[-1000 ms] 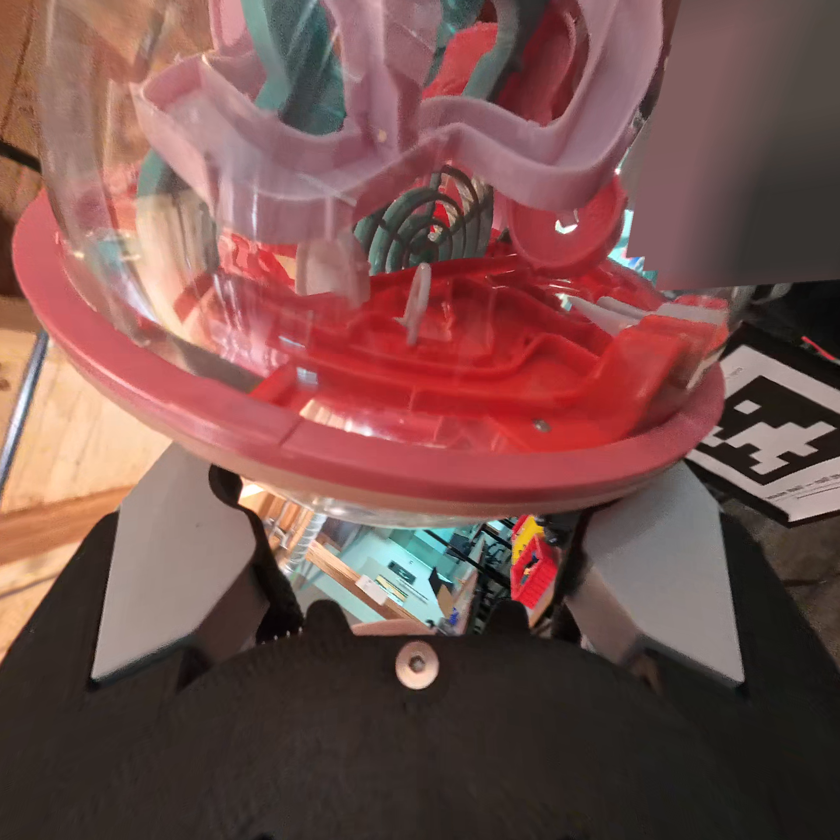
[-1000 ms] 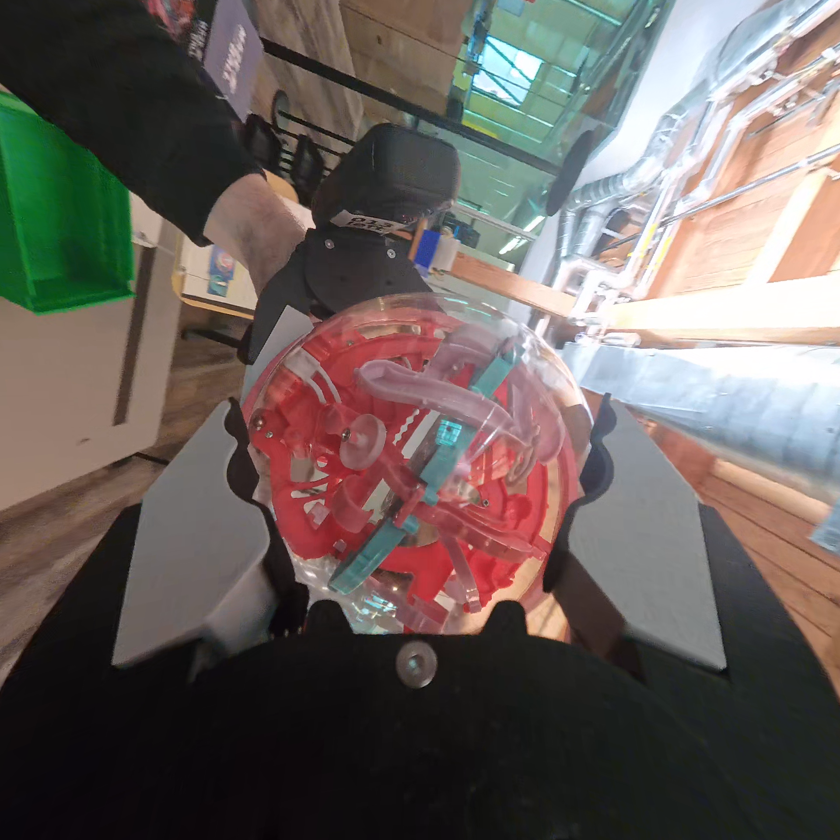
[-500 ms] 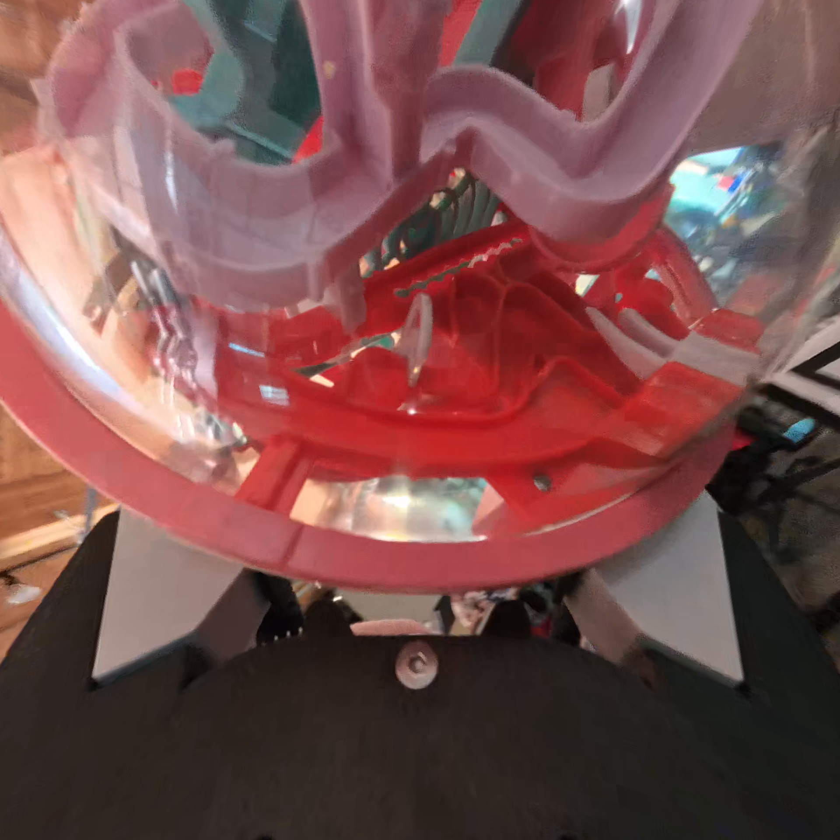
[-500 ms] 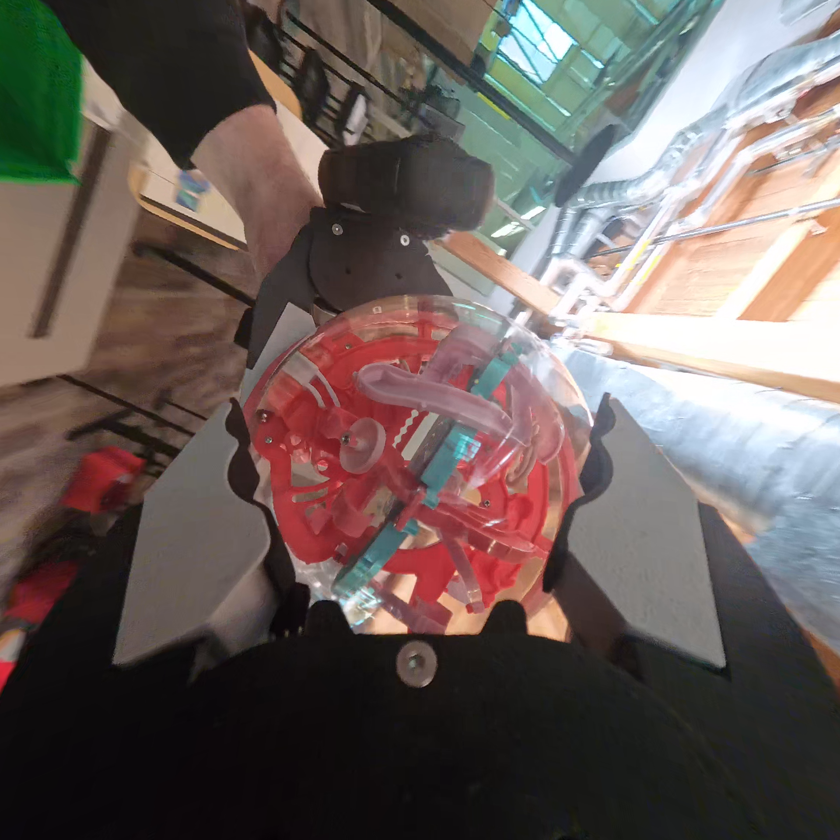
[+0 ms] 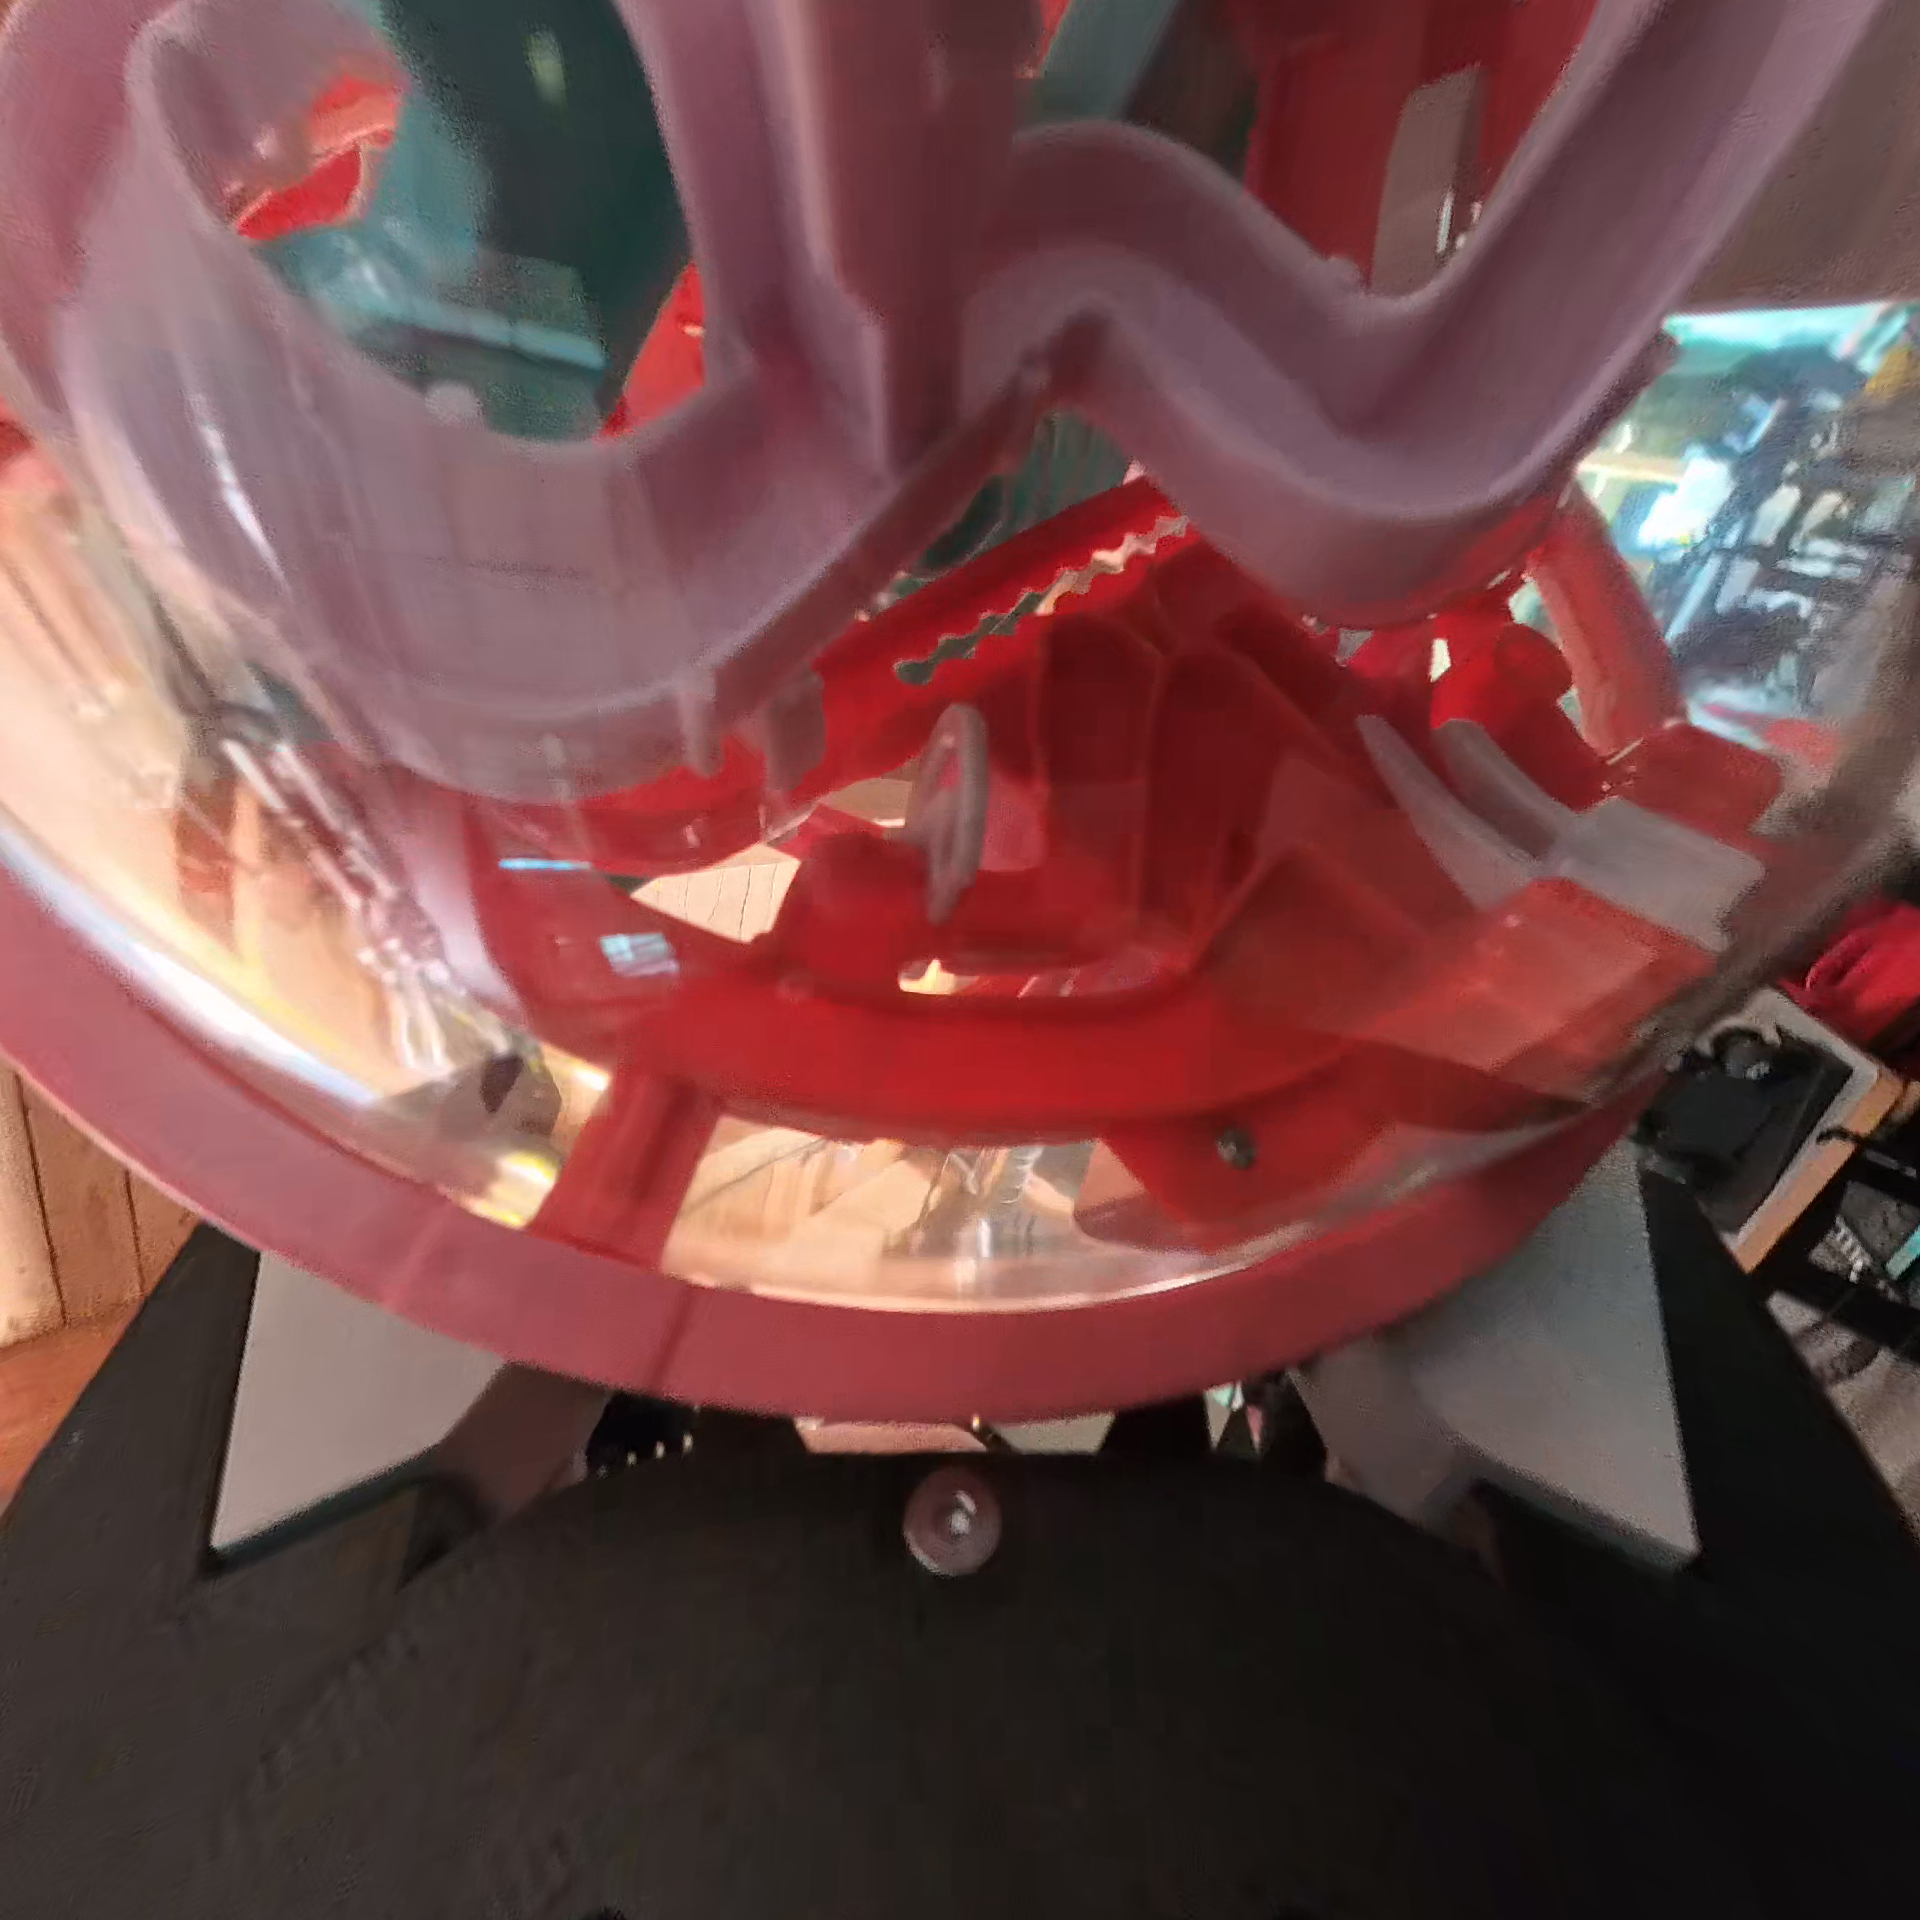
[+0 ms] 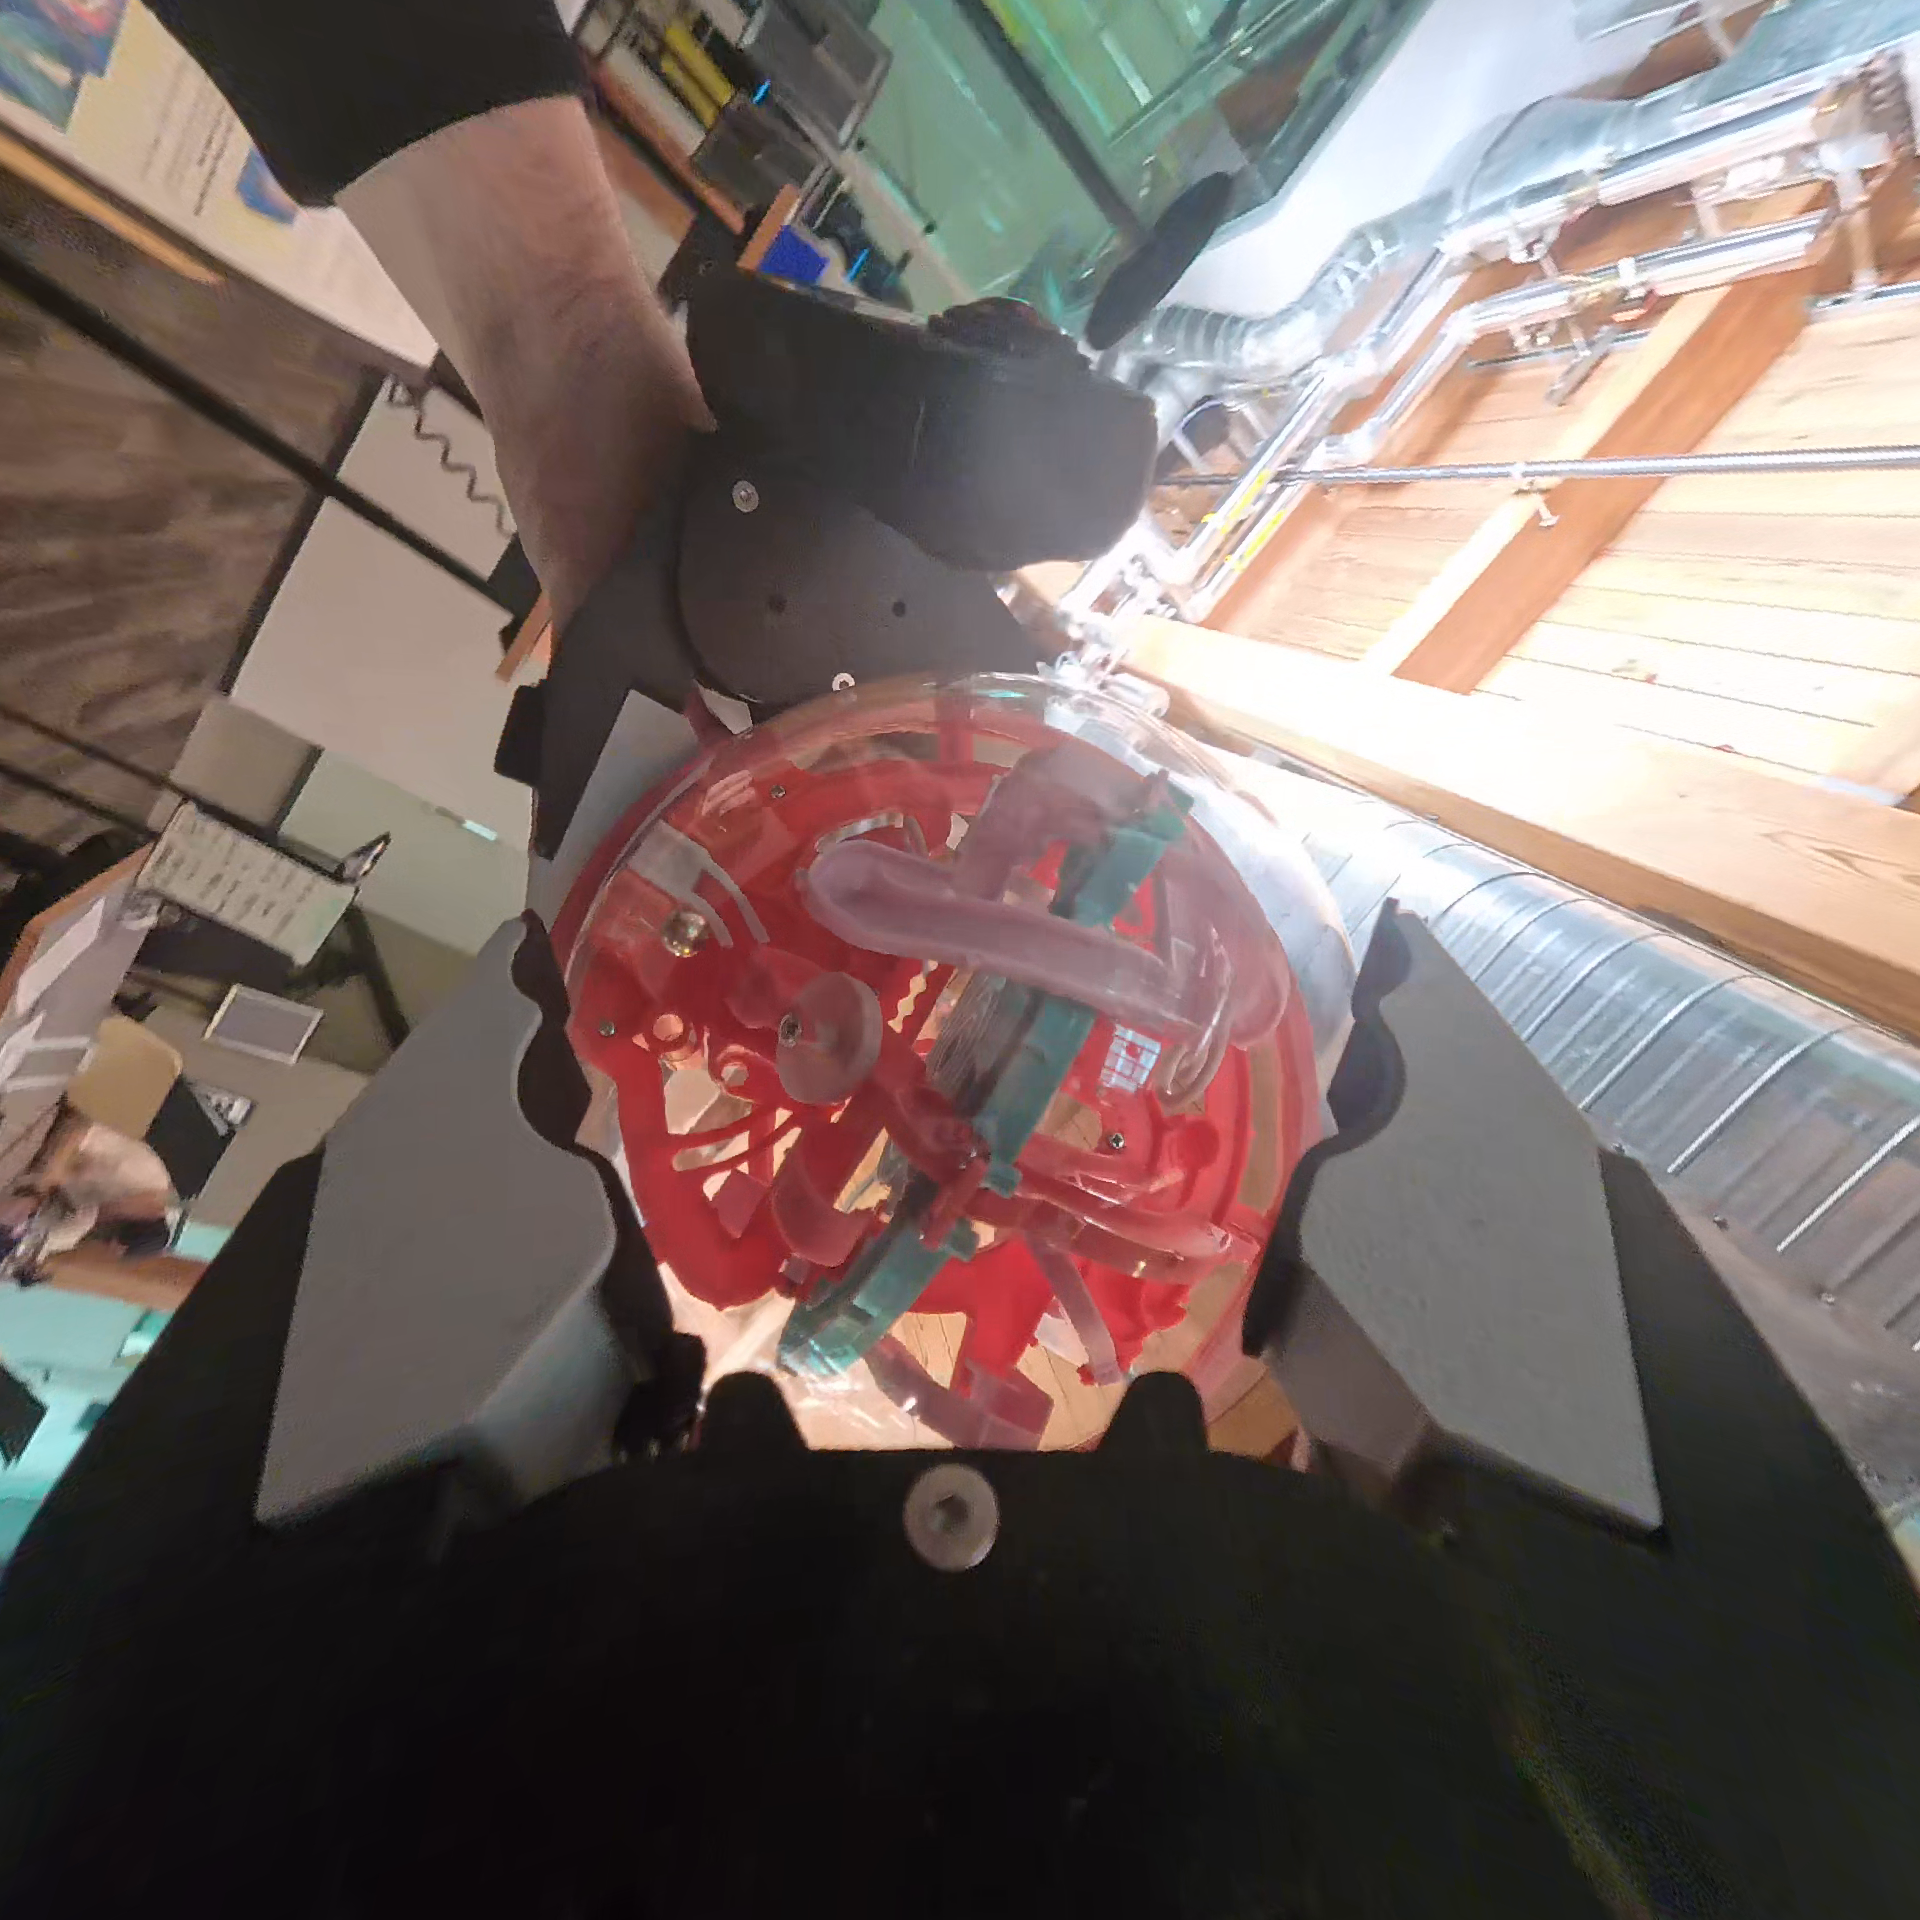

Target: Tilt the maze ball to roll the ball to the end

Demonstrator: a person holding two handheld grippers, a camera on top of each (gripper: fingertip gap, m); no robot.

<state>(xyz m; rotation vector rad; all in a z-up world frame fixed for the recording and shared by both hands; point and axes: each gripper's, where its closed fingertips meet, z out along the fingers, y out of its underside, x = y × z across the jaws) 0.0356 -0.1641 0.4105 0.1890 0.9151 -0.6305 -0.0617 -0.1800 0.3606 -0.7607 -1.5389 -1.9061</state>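
On my far left in the right wrist view stand a dark-framed white partition (image 6: pixel 343 644) and, lower down, a clipboard-like sheet (image 6: pixel 244 883). Next comes my forearm in a black sleeve (image 6: pixel 364 83), leading to my left hand-held gripper (image 6: pixel 831 582), which clasps the far side of the maze ball (image 6: pixel 935 1039); from its own camera the ball's pink rim (image 5: pixel 727 1340) fills the view and covers the fingertips, both grey fingers (image 5: pixel 343 1392) bearing on it. The transparent sphere sits in the middle, wedged between my right hand-held gripper's (image 6: pixel 951 1049) grey fingers (image 6: pixel 457 1195), which press its two sides. A small steel ball (image 6: pixel 683 932) rests on the red track at the upper left inside. To the right run a silver duct (image 6: pixel 1662 1039) and wooden beams (image 6: pixel 1558 831).
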